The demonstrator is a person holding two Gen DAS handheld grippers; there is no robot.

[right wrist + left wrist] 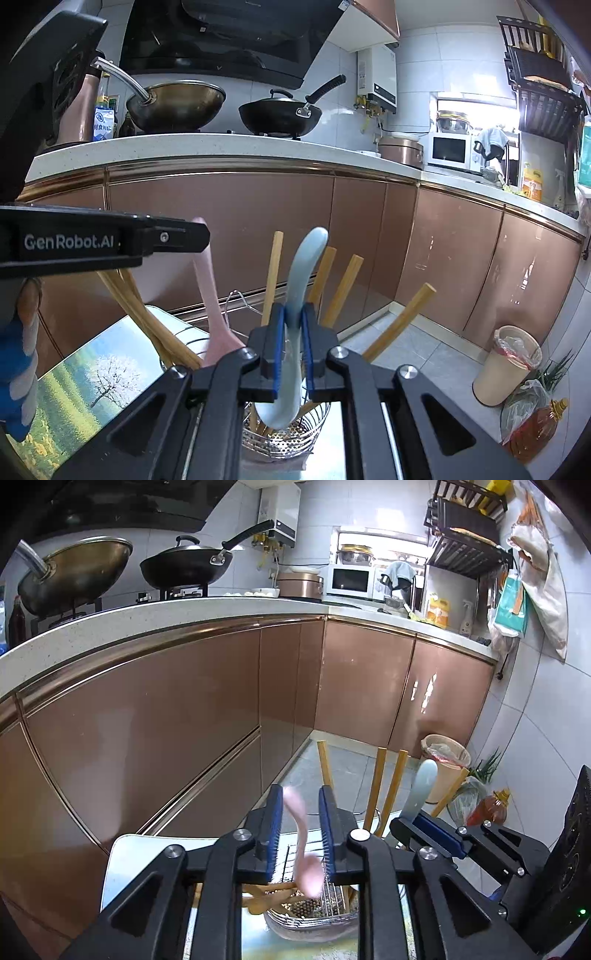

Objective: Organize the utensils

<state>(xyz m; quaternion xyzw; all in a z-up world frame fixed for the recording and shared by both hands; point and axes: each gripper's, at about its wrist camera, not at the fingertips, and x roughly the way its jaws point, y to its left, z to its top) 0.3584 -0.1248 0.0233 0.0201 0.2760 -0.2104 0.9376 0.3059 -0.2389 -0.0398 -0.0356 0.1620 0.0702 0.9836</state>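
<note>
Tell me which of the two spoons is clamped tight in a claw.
The pale blue spoon: the right claw is shut on its handle. The pink spoon sits loose between the left claw's pads, with gaps on both sides.

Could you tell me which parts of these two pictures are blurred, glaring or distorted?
Left wrist view: the pink spoon is smeared by motion blur, and the countertop bows from fisheye. Right wrist view: the blue spoon is sharp, the window is blown out, and glare streaks the cabinet door.
</note>
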